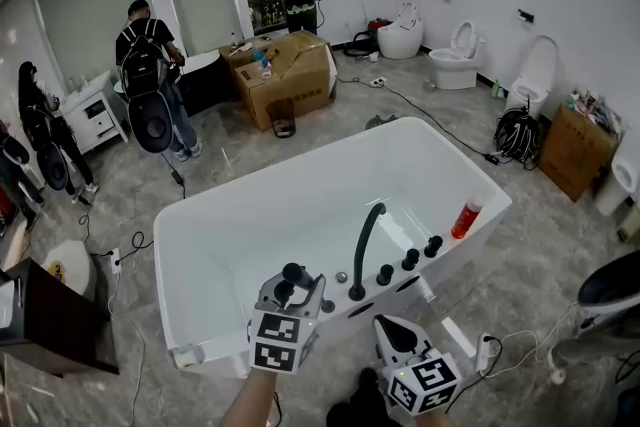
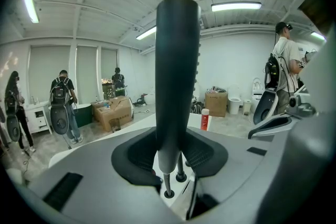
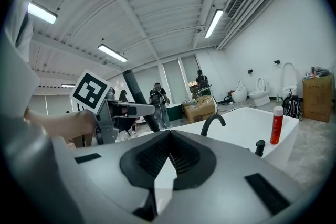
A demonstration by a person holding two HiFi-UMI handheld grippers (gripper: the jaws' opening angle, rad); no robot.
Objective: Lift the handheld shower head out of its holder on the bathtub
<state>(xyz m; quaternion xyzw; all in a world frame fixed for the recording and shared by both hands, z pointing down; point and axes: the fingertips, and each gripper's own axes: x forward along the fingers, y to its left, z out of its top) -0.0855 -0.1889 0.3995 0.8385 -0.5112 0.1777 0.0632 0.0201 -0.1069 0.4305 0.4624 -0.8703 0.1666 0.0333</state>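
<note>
The black handheld shower head (image 2: 177, 76) stands upright between the jaws of my left gripper (image 2: 173, 157), which is shut on its handle. A thin metal hose (image 2: 166, 183) runs from the handle's lower end down into a hole in the white bathtub's deck. In the head view the left gripper (image 1: 290, 283) holds the shower head (image 1: 294, 273) over the tub's near rim, left of the black spout (image 1: 362, 250). My right gripper (image 1: 387, 325) hovers just right of it, outside the tub (image 1: 200, 215). Its pads meet with nothing between them (image 3: 168, 152).
Three black knobs (image 1: 410, 258) and a red bottle (image 1: 466, 218) stand on the tub's right rim. Behind the tub are cardboard boxes (image 1: 290, 75), toilets (image 1: 460, 55) along the wall, cables on the floor and several people with backpacks (image 1: 150, 80).
</note>
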